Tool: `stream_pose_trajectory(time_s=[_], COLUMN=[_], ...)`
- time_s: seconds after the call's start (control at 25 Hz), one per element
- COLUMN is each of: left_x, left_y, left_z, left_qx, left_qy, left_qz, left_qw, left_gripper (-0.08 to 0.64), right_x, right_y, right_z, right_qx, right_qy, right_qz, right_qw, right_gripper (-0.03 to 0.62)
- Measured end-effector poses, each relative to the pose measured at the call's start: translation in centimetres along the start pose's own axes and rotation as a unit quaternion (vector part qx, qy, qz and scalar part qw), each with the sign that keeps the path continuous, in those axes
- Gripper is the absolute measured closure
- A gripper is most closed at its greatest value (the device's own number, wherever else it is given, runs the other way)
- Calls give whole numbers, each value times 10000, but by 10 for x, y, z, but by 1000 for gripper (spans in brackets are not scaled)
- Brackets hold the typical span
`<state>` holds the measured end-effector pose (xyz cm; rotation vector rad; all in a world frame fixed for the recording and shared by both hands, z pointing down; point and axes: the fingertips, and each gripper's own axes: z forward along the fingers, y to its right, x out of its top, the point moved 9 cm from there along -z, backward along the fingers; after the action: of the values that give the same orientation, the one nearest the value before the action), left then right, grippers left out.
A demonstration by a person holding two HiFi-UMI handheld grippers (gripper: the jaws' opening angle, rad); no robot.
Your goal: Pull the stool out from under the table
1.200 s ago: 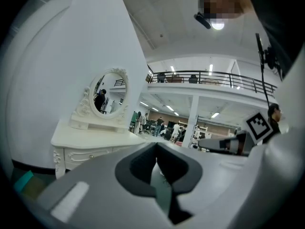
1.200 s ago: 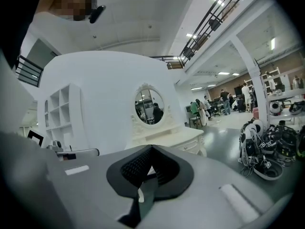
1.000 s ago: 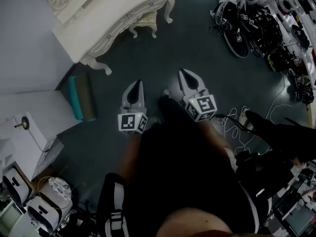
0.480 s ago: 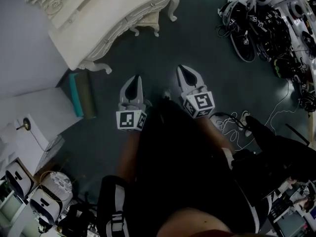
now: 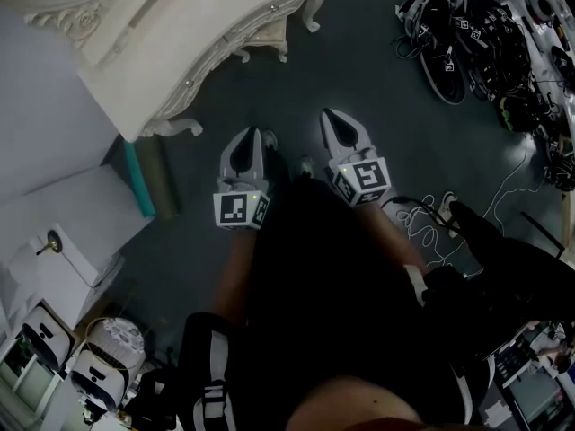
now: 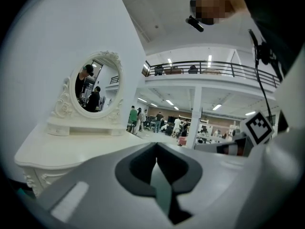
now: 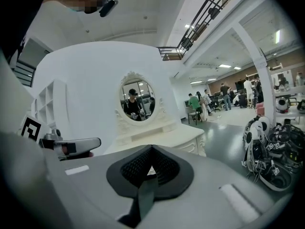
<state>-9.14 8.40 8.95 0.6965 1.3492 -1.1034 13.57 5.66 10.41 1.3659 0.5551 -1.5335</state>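
Observation:
The cream stool (image 5: 267, 39) stands tucked under the ornate white dressing table (image 5: 162, 43); only its seat edge and two curved legs show. My left gripper (image 5: 250, 136) and right gripper (image 5: 330, 117) hang side by side over the dark floor, a short way in front of the table, both pointing at it. Neither touches anything. In the left gripper view the left gripper (image 6: 155, 147) is shut and empty, with the table top (image 6: 66, 151) beyond it. The right gripper (image 7: 151, 150) is also shut and empty. The gripper bodies hide the stool in both gripper views.
An oval mirror (image 7: 137, 101) stands on the table against a white wall. A teal rolled mat (image 5: 144, 182) lies by the wall at left, with white boxes (image 5: 63, 259) below it. Black-and-white headsets (image 5: 467, 34) are piled at right; cables (image 5: 422, 227) trail over the floor.
The person and both grippers have moved forward toward the dressing table, which now sits closer and lower in the head view. Both grippers stay shut and empty.

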Motion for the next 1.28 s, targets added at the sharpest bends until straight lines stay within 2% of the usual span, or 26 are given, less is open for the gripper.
stream_pose_trajectory(time_s=[0.4,0.68,0.92,1.28], left_x=[-4,-32,-96,-229], left_y=[-69,-93,-115,-146], left_z=[68,104,132,166], left_qx=[-435,-575,-402,-222], left_qy=[-276,-338,-273,-115], left_qz=[102,-27,-209,-183], left_qw=[9986,9978,9986,9995], left_gripper=[551,551,551,551], right_x=[-1,-31,-94,-222], right_y=[1,17,48,94], right_z=[74,119,164,218], right_qx=[-397,-530,-479,-334], right_qy=[-44,-91,-112,26], right_qz=[195,288,236,217], right_qw=[9990,9981,9985,9992], right_gripper=[594,594,594,594])
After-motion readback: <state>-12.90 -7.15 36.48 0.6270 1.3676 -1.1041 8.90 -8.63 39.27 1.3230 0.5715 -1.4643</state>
